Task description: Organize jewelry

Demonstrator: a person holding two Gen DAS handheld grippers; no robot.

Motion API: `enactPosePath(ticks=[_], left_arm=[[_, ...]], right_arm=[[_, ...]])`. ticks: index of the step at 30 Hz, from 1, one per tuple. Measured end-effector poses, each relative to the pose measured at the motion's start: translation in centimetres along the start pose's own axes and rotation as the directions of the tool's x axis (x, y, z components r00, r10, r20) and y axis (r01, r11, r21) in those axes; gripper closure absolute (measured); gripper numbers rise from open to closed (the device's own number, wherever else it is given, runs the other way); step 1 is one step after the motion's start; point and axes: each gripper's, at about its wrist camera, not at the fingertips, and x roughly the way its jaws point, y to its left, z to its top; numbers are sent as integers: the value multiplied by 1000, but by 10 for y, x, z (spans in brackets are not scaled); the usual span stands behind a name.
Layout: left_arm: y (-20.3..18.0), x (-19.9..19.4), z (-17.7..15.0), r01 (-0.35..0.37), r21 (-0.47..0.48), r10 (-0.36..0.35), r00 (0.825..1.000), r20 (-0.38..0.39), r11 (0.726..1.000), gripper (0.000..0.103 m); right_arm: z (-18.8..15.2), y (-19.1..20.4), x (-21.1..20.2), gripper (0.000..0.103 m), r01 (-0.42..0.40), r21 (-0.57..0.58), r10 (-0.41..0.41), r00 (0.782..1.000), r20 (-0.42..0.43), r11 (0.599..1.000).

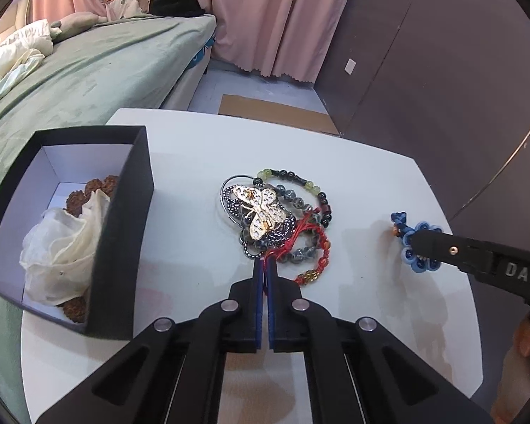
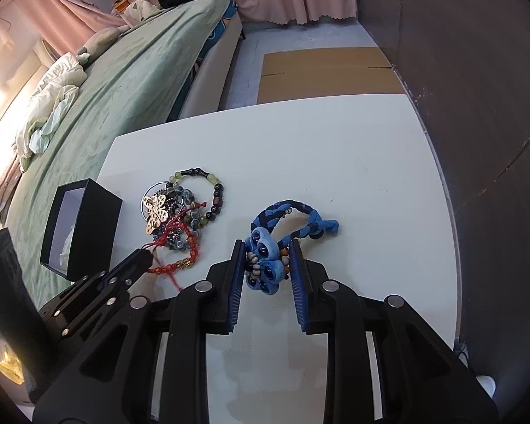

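A tangle of bead bracelets [image 1: 293,194] lies mid-table with a gold butterfly brooch [image 1: 263,213] on top. A red knotted cord bracelet [image 1: 319,247] trails from its near side. My left gripper [image 1: 264,264] is shut on that bracelet's red cord at the pile's near edge, also seen as the left gripper [image 2: 147,255] in the right wrist view. A blue braided bracelet [image 2: 295,219] with padded blue flowers rests on the table to the right. My right gripper [image 2: 266,247] is shut on its flower cluster. From the left wrist view the right gripper [image 1: 416,241] covers part of it.
An open black box [image 1: 123,219] stands at the table's left edge, holding crumpled white tissue [image 1: 60,247] and brown rough beads [image 1: 100,185]. The white table [image 1: 194,183] ends near a green bed [image 1: 88,70] on the left. A hand [image 1: 526,346] shows at the right edge.
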Motion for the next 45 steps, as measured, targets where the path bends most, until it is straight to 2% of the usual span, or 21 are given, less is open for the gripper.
enactPosePath(ticks=[8,16,24,31,36,41,45], left_arm=[[-8,-24,10,23,32,-24,999,35,999,103],[-5,-56,30,17,43,-21,995,93,999,103],[14,-92,47,-13,25,9,988,153,1000,103],[36,-123,61,-55,4,53,978,204,999,103],[54,-133,64,-86,-14,86,974,210,996,103],[69,-133,64,-109,-38,114,977,183,993,103],[88,-133,65,-149,-94,162,974,159,984,100]], right_arm=[[2,5,-12,78,-24,-2,24,999,45,1000],[9,22,-25,78,-102,-2,102,988,119,995],[15,38,-38,78,-192,10,187,966,180,981],[17,50,-40,78,-244,16,237,952,194,970],[18,64,-42,78,-276,3,269,942,201,961],[19,81,-37,78,-295,-14,292,937,192,955],[20,92,-32,78,-316,-22,314,932,181,949]])
